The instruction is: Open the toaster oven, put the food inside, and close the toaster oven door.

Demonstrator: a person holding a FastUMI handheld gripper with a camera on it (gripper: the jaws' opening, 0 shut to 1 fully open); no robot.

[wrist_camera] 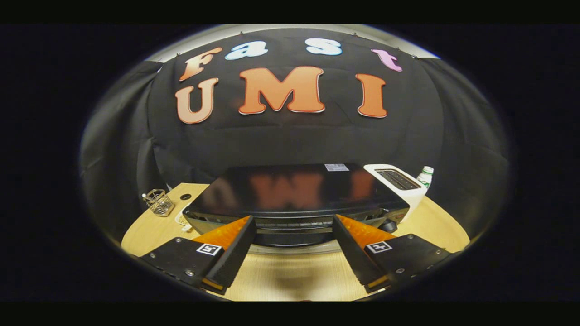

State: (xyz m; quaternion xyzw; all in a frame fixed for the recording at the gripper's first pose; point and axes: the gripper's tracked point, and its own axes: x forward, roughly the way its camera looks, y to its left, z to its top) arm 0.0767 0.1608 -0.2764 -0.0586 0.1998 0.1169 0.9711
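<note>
Fingers [293, 226] spread, apparently just short of the toaster oven [294, 190].

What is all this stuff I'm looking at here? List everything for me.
Toaster oven: one, black with a glossy top, on the table just ahead of the fingers, door shut.
Toaster: one, white, beside the oven's far corner on its right.
Bottle: one, clear with a white cap and green label, behind the toaster.
Wire basket: one, metal, on the table to the oven's left.
Table: one, light wood, with a small round hole near the basket.
Black cloth: the booth's wall, behind everything.
Gripper: one, fingers open, holding nothing, tips close to the oven's front.
</note>
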